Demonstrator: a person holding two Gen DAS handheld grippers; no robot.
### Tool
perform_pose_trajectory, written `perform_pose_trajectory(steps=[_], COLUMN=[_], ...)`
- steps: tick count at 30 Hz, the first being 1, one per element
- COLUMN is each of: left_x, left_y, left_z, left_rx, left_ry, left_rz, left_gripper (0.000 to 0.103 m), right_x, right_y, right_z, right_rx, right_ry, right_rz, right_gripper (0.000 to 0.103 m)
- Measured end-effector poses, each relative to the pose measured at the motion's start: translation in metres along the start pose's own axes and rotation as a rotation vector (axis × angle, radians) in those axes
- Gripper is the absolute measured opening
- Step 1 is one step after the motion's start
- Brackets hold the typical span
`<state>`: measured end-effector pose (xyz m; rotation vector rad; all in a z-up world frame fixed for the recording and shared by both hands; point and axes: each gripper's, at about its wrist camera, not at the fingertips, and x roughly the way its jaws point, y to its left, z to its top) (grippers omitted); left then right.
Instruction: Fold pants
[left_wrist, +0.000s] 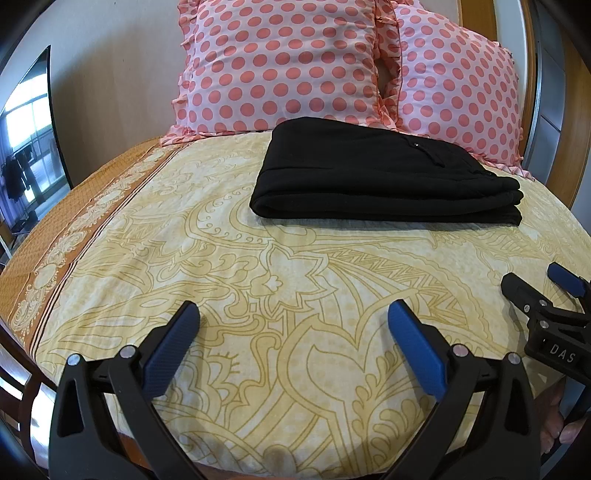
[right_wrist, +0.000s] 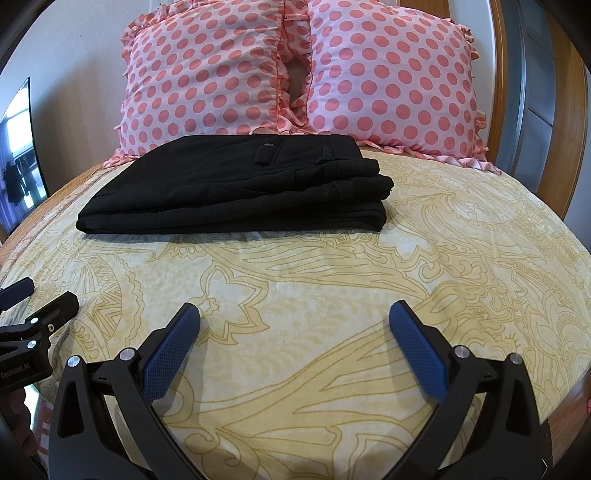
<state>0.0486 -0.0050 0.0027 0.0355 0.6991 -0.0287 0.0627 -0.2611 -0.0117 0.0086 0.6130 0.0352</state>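
Black pants (left_wrist: 384, 177) lie folded in a compact stack on the yellow patterned bed sheet (left_wrist: 295, 288), just in front of the pillows. They also show in the right wrist view (right_wrist: 240, 188), with a back pocket button on top. My left gripper (left_wrist: 293, 314) is open and empty, low over the sheet, well short of the pants. My right gripper (right_wrist: 294, 314) is open and empty, likewise short of the pants. The right gripper also shows at the right edge of the left wrist view (left_wrist: 535, 284). The left gripper shows at the left edge of the right wrist view (right_wrist: 37, 295).
Two pink polka-dot pillows (left_wrist: 280, 66) (right_wrist: 388, 77) lean against the wall and wooden headboard (right_wrist: 506, 92) behind the pants. An orange border of the sheet (left_wrist: 55, 240) runs along the bed's left edge. A dark TV screen (left_wrist: 26, 140) stands at far left.
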Motion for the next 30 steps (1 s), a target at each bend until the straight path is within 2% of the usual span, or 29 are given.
perform_pose_trajectory(steps=[30], left_x=[0.0014], left_y=[0.0003], left_z=[0.0021], left_rx=[-0.001], left_ry=[0.006], left_rz=[0.001], left_gripper=[0.101], right_x=[0.0004], right_y=[0.0002], right_z=[-0.0005], right_rx=[0.000], right_ry=[-0.002], right_rz=[-0.001], right_gripper=[0.102])
